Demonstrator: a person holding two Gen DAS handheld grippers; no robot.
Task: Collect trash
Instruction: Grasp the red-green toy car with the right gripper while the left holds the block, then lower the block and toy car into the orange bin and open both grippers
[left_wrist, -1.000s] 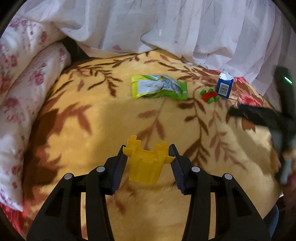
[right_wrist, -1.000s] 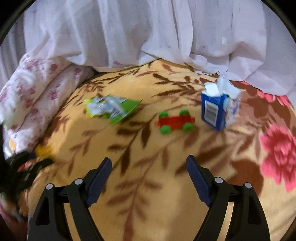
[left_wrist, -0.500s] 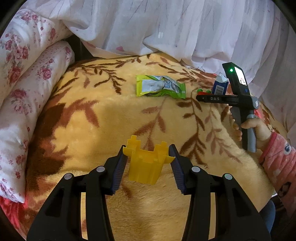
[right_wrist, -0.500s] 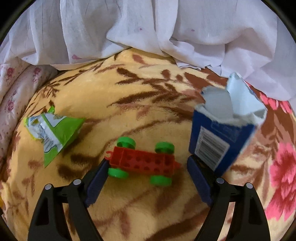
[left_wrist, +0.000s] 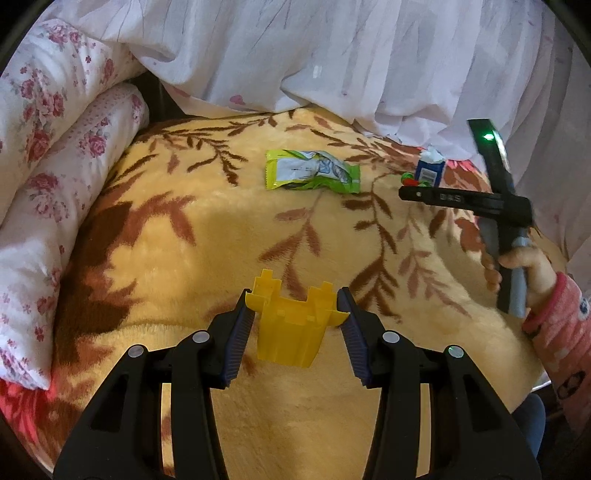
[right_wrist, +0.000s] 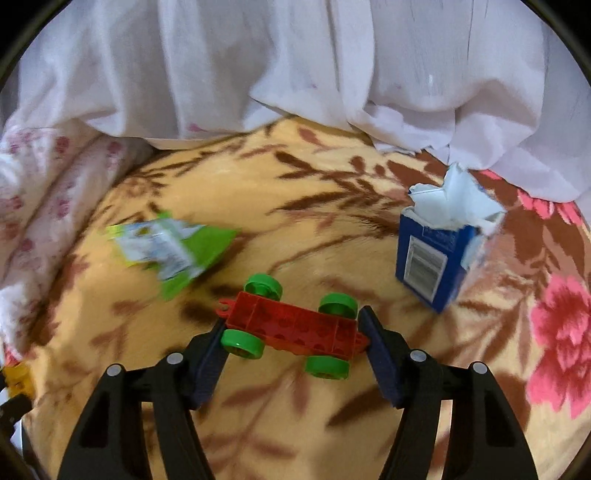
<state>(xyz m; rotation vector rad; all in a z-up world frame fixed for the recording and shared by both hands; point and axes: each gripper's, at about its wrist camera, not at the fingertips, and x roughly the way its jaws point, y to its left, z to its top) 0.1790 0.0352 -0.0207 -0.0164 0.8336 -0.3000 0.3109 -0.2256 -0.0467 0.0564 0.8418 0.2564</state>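
My left gripper (left_wrist: 295, 310) is shut on a yellow plastic toy piece (left_wrist: 293, 325) and holds it over the yellow blanket (left_wrist: 184, 266). My right gripper (right_wrist: 291, 328) has closed around a red toy car with green wheels (right_wrist: 291, 325); both pads touch its ends. A green snack wrapper (left_wrist: 312, 175) lies flat at the middle back; it also shows in the right wrist view (right_wrist: 173, 247). A torn blue carton (right_wrist: 436, 262) stands upright to the right of the car, and is small in the left wrist view (left_wrist: 428, 171). The right gripper (left_wrist: 417, 192) shows there from the side.
White curtain folds (left_wrist: 332, 55) hang along the back of the bed. Floral pillows (left_wrist: 48, 184) line the left side. The blanket has pink flowers at its right edge (right_wrist: 561, 332). The person's hand and pink sleeve (left_wrist: 546, 299) are at the right.
My right gripper moved forward to the red car and closed in on it from either end. My left gripper stayed in place with the yellow piece.
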